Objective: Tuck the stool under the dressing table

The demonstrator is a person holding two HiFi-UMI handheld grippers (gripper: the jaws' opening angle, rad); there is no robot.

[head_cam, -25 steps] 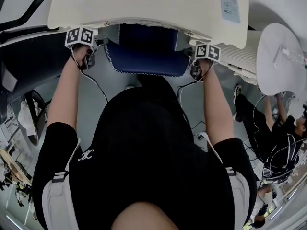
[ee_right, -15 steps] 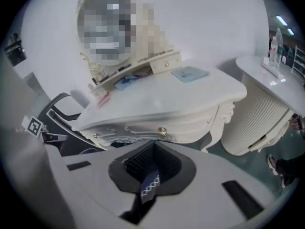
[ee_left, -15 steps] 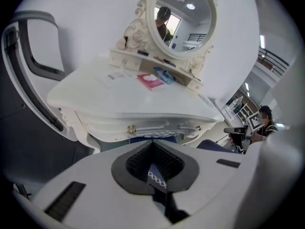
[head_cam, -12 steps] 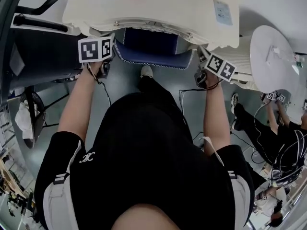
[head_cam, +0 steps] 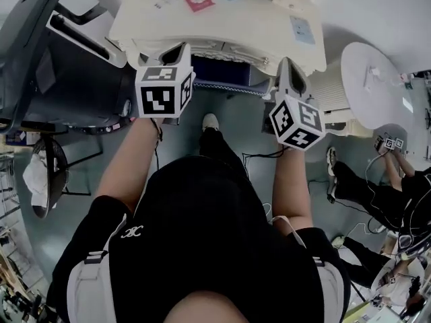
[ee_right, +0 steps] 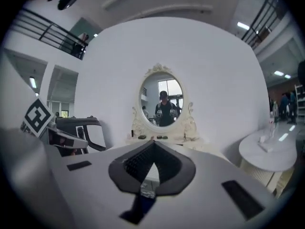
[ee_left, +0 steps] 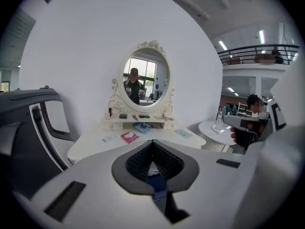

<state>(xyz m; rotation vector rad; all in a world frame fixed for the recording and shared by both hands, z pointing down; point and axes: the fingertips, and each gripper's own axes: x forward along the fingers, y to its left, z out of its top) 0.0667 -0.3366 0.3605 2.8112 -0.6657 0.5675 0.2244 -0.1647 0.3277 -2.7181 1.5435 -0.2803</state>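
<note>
The blue padded stool (head_cam: 225, 74) stands under the cream dressing table (head_cam: 215, 25), and only a strip of its seat shows past the table's front edge. Both grippers are lifted above it, near the table's front edge, and point at the oval mirror (ee_left: 143, 80). My left gripper (head_cam: 177, 51) is shut with nothing in it; in the left gripper view its jaws (ee_left: 152, 144) meet. My right gripper (head_cam: 287, 64) is also shut and holds nothing, its jaws (ee_right: 151, 147) closed before the mirror (ee_right: 164, 101).
A dark reclining chair (head_cam: 60, 66) stands left of the table. A round white side table (head_cam: 367, 79) stands at the right, with people sitting on the floor (head_cam: 377, 180) beside it. Cables (head_cam: 262, 155) trail on the floor by my shoe (head_cam: 210, 122).
Both grippers have risen from the sides of the stool's seat to above the table's edge. Less of the blue seat shows under the table now.
</note>
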